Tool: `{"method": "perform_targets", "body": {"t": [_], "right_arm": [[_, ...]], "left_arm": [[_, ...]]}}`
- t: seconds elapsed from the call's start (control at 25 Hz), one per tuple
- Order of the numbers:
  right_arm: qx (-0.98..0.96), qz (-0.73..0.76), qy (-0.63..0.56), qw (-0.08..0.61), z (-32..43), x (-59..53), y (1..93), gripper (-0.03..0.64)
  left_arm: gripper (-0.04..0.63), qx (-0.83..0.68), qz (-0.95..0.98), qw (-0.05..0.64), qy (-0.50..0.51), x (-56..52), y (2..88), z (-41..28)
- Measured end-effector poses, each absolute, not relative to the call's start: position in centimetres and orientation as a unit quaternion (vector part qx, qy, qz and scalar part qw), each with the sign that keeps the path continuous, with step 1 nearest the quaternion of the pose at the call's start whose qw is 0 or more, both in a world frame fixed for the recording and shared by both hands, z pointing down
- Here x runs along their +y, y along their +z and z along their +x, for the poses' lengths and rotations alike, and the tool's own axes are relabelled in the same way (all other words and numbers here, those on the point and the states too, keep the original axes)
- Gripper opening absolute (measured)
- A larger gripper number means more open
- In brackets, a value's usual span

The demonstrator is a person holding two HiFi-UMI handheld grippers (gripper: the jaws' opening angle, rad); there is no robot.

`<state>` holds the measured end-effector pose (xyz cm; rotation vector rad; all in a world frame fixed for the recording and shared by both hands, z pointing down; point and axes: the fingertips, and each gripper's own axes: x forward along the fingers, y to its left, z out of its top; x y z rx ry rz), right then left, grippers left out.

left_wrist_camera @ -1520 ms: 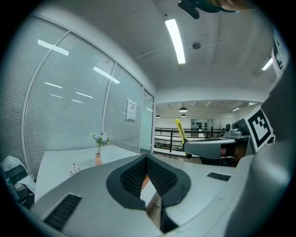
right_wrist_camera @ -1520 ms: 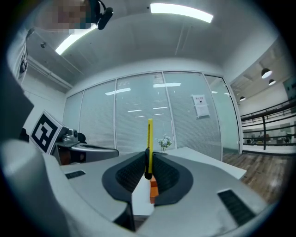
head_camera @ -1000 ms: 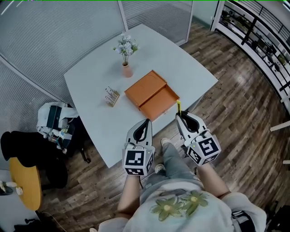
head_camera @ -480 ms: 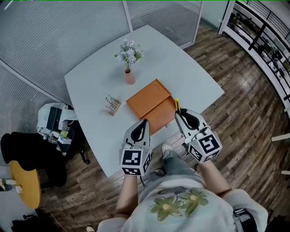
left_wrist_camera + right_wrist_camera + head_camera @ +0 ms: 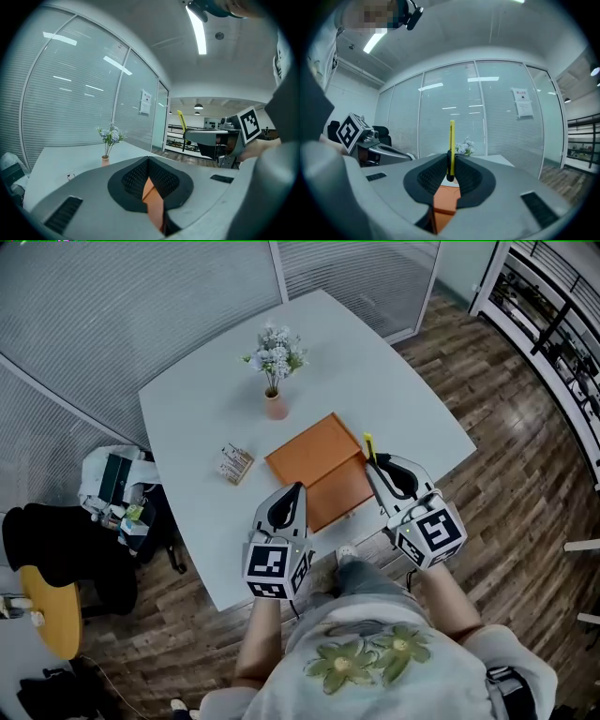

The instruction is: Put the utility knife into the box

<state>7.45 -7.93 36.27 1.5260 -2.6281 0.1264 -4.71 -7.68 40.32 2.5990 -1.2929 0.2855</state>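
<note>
With the left gripper [image 5: 297,491] closed on nothing by the tabletop's [image 5: 394,395] near edge and the right gripper [image 5: 377,465] clamped on the upright utility knife [image 5: 368,444], lower it flat into the open orange box [image 5: 317,460], probably its nearer half, clear of the packet [image 5: 234,463] and flower vase [image 5: 275,405] beyond.

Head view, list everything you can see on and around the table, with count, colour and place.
table: 1, white, centre
box: 1, orange, open, table's near side
vase of flowers: 1, pinkish vase, pale blooms, behind the box
small packet: 1, pale, left of the box
utility knife: 1, yellow, in the right gripper
bags: a heap, white and dark, floor at left
round table: 1, yellow, lower left
left gripper: 1, grey, jaws together, empty
right gripper: 1, grey, shut on the utility knife
</note>
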Motion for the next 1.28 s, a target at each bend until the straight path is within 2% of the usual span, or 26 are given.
{"method": "perform_targets", "body": {"t": [0.56, 1.28], "right_arm": [[-0.892, 0.446, 0.008, 0.074, 7.3, -12.1, 37.3, 0.052], [-0.91, 0.387, -0.015, 0.145, 6.3, -13.1, 41.2, 0.054]], "left_arm": [[0.0, -0.466, 0.871, 0.117, 0.097, -11.0, 41.6, -4.4], [-0.001, -0.494, 0.854, 0.134, 0.098, -11.5, 43.2, -5.8]]}}
